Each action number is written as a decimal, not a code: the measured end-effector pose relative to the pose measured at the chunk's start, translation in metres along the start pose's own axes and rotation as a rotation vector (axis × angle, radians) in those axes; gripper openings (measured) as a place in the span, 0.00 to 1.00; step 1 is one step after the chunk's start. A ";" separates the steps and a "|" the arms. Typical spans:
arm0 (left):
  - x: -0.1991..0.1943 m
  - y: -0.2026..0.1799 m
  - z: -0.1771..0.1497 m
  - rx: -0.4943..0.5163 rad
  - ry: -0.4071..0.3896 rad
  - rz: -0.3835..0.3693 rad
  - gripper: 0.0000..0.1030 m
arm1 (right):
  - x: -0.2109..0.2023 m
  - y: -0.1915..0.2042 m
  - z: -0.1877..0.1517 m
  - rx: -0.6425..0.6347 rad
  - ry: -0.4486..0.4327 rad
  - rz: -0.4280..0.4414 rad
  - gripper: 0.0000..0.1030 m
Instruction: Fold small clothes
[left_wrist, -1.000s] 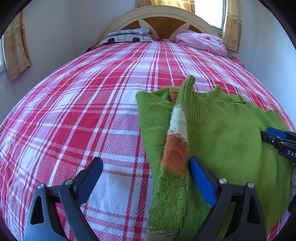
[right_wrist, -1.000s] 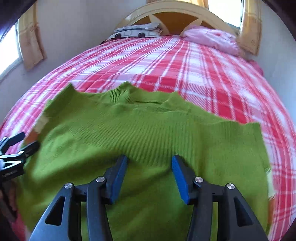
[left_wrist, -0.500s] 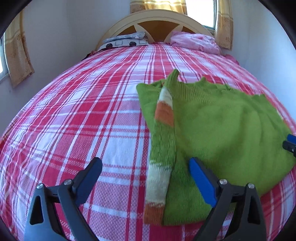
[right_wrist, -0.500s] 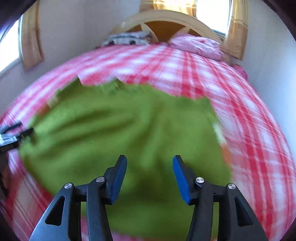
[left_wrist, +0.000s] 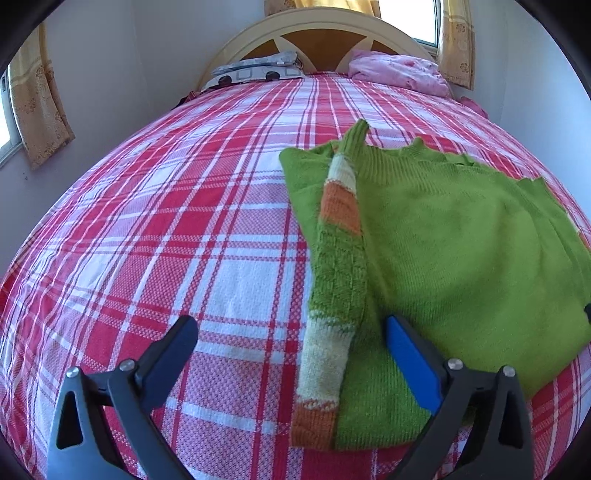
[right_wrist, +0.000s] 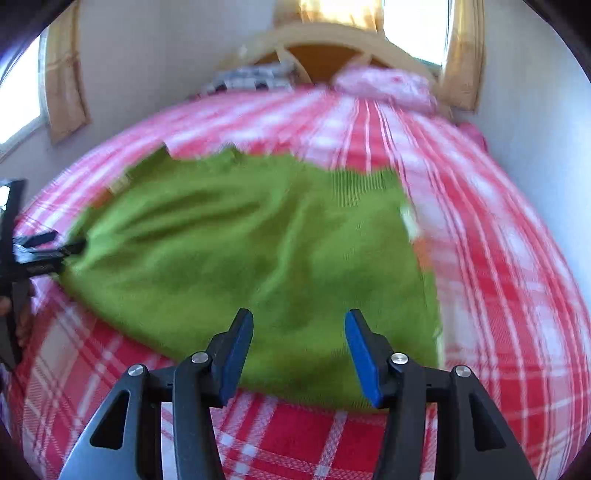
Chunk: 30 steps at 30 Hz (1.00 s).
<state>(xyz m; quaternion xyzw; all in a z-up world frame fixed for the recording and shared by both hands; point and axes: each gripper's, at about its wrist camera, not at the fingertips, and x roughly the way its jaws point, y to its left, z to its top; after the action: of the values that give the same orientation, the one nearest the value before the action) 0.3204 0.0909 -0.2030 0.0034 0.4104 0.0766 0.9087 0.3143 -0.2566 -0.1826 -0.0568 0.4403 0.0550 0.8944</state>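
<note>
Sweater (left_wrist: 461, 251): green, lies flat on plaid bedspread (left_wrist: 166, 221), striped sleeve (left_wrist: 338, 266) folded over.
Left gripper (left_wrist: 291, 341): jaws opening wide, holding nothing.
Right gripper (right_wrist: 299, 349): half-open, empty.

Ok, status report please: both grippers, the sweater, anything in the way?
Left gripper opening, nothing held. Right gripper open, empty, over green sweater. Sweater flat on bed, striped sleeve folded across. Nothing in the way.

Plaid-covered bed (left_wrist: 184, 236), arched headboard (left_wrist: 317, 29), curtained windows (left_wrist: 454, 40), seemingly daylight.
</note>
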 end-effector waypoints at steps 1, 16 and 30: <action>0.000 0.001 0.000 -0.003 0.004 -0.002 1.00 | 0.002 -0.005 -0.007 0.015 -0.002 0.024 0.52; -0.004 0.013 -0.003 -0.032 0.027 -0.056 1.00 | -0.028 0.062 0.001 -0.120 -0.045 0.031 0.55; -0.010 0.039 -0.002 0.035 0.047 -0.081 1.00 | -0.011 0.202 0.005 -0.421 -0.089 0.123 0.56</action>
<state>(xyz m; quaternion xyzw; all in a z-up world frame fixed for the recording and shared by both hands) 0.3069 0.1283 -0.1941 0.0006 0.4326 0.0325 0.9010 0.2818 -0.0573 -0.1816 -0.2127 0.3817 0.2027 0.8763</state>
